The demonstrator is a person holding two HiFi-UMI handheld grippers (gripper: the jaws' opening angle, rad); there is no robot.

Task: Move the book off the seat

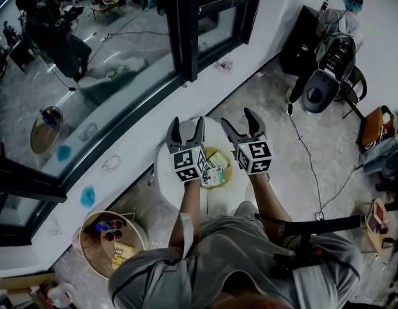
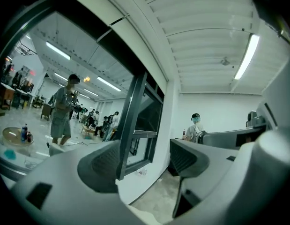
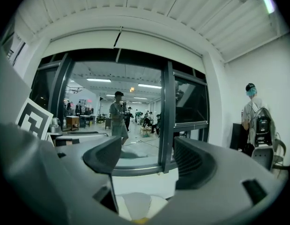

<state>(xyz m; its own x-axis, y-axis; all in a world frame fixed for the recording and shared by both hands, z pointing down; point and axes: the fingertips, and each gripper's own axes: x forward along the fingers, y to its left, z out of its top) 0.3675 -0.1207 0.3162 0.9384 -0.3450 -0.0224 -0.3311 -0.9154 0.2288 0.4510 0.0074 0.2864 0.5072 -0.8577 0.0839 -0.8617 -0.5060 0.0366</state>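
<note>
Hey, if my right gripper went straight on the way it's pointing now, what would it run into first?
Probably the window's dark frame post, which lines up between the open jaws of the right gripper. Nothing shows in between, and it would likely pass above the seat and book.

Lab workspace: glass partition (image 1: 128, 69), floor cables (image 1: 307, 154)

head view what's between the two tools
The book on the white seat shows below the gap between left tool and right tool, head view.
</note>
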